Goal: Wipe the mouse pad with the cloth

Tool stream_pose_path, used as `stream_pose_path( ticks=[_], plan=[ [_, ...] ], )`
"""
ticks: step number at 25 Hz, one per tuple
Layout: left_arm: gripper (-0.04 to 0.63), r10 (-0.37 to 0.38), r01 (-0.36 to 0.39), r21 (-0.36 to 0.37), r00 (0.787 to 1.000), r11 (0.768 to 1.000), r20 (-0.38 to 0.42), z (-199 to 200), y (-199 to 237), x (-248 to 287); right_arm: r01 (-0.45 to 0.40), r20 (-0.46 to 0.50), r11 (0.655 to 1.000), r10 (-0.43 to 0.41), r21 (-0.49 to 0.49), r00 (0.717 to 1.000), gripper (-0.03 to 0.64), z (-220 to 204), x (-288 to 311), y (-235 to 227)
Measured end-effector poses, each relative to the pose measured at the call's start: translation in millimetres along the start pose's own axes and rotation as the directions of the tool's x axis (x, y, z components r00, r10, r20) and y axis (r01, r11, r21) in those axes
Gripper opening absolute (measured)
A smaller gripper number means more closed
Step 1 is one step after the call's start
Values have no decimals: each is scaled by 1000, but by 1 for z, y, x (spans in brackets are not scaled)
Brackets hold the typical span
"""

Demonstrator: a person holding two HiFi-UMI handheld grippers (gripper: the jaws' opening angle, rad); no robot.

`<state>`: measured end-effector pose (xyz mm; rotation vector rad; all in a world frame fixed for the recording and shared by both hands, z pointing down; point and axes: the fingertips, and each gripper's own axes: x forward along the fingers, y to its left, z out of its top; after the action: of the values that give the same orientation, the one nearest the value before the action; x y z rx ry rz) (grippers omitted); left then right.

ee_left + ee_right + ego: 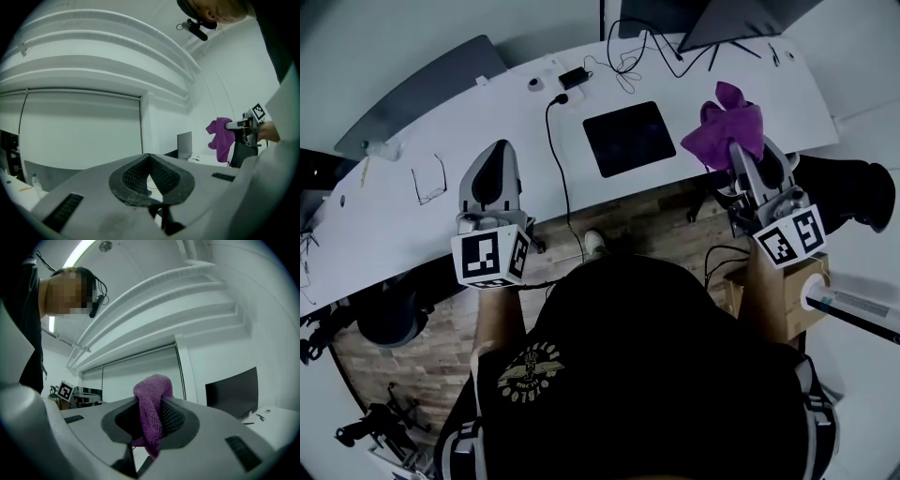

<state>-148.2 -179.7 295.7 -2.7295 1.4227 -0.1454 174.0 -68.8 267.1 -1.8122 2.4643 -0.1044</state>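
The right tool [151, 405] was clamped on the purple cloth [727, 127], which bunched above its tips and hung in a fold below, held up just right of the black mouse pad [629, 138]. The pad lay flat on the white desk [487, 122], its slightly longer side running along the desk. The left tool [149, 158] had its jaws together on nothing.

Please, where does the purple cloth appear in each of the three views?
Head view: the purple cloth is at the upper right, to the right of the black mouse pad.
Left gripper view: mid right, small, hanging down.
Right gripper view: in the centre, pinched between the jaws.
Shared landmark: the right gripper, which holds the cloth in every view.
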Motion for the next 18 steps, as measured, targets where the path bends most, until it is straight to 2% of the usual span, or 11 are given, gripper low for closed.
stream_pose_path(
  ticks=[6,11,15,18],
  plan=[
    [2,-48,48,-6,999,999,17,-2,19,25,41,15,999,-41,-33,999,86,11,18,6],
    [2,-72,72,-22,997,997,-5,-13,28,44,55,-10,998,-56,-30,998,86,3,30,7],
    [2,-100,99,-18,995,995,-30,-22,23,67,39,-34,999,-39,-12,999,86,-6,52,1],
    [2,-105,104,-24,994,994,-43,-26,19,87,-3,-58,1000,3,-5,998,86,-15,75,-4]
  ],
)
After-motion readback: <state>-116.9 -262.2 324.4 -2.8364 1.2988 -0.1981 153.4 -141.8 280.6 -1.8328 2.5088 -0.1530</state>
